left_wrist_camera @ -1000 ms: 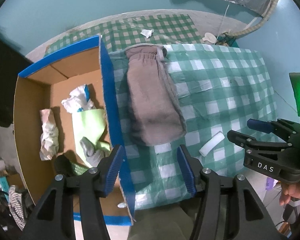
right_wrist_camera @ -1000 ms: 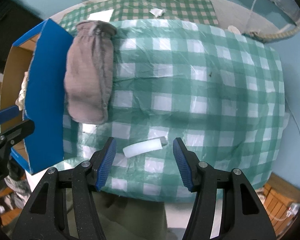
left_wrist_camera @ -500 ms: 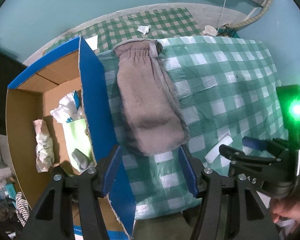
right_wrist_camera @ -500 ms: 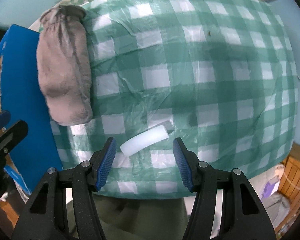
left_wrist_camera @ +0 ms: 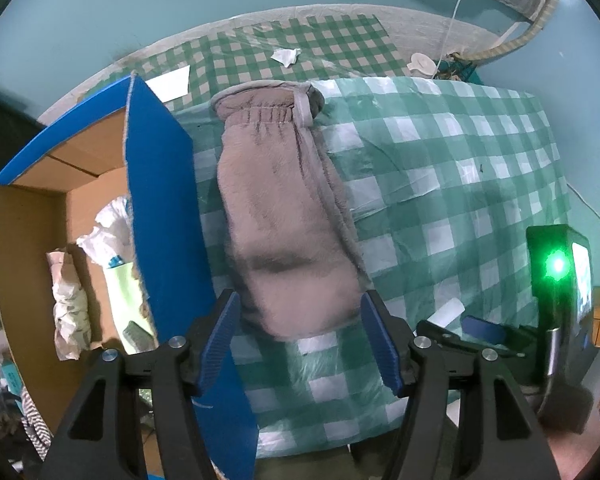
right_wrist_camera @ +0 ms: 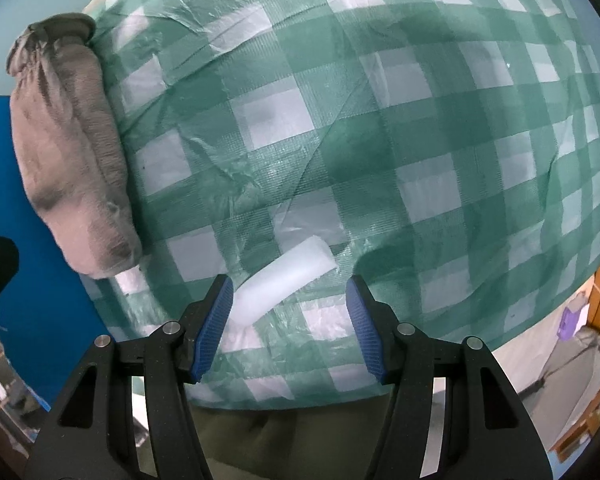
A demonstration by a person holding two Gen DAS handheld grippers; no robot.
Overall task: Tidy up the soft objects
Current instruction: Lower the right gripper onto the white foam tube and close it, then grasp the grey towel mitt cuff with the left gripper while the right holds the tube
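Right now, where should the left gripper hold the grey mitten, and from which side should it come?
Probably the rounded near end of the grey mitten. It lies flat and lengthwise, pointing at the open left gripper, whose jaws already flank that end. Come from the near table edge, fingers closing across its width.

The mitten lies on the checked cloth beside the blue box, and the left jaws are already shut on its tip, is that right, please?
Not quite. The mitten does lie on the checked cloth beside the blue box, but the left gripper is open: its jaws stand apart on either side of the mitten's tip, not shut on it. The left wrist view shows this.
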